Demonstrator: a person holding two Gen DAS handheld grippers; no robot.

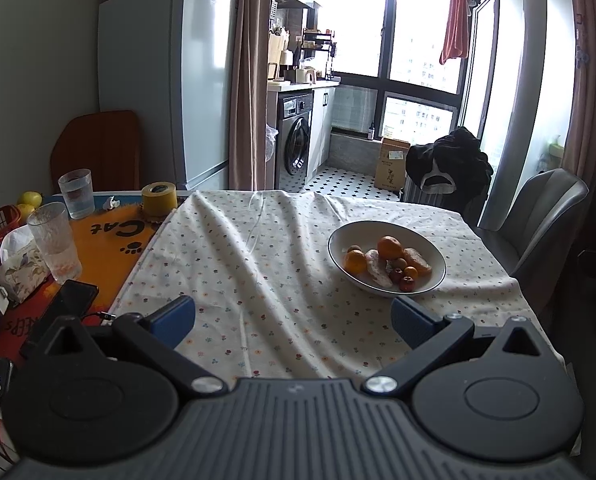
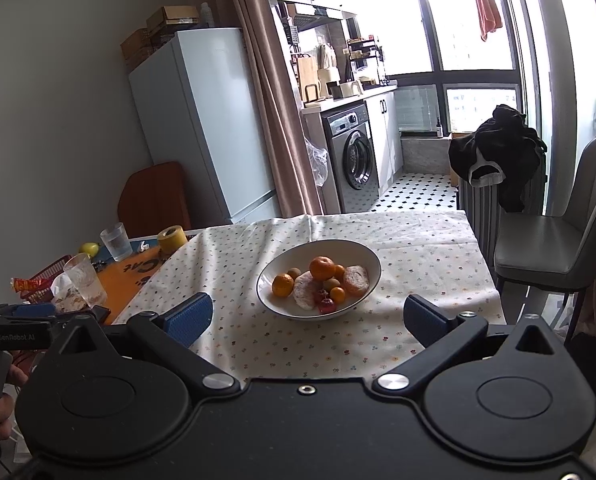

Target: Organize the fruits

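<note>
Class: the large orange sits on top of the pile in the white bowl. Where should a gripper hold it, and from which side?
Grip the large orange across its widest part, coming from above. It tops the pile in the white bowl, with fruit crowding its lower sides.

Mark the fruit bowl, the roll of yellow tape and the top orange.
fruit bowl (image 2: 362,254): right wrist view, bare inner wall
yellow tape (image 1: 160,200): left wrist view, outer side
top orange (image 2: 322,268): right wrist view, its middle
</note>
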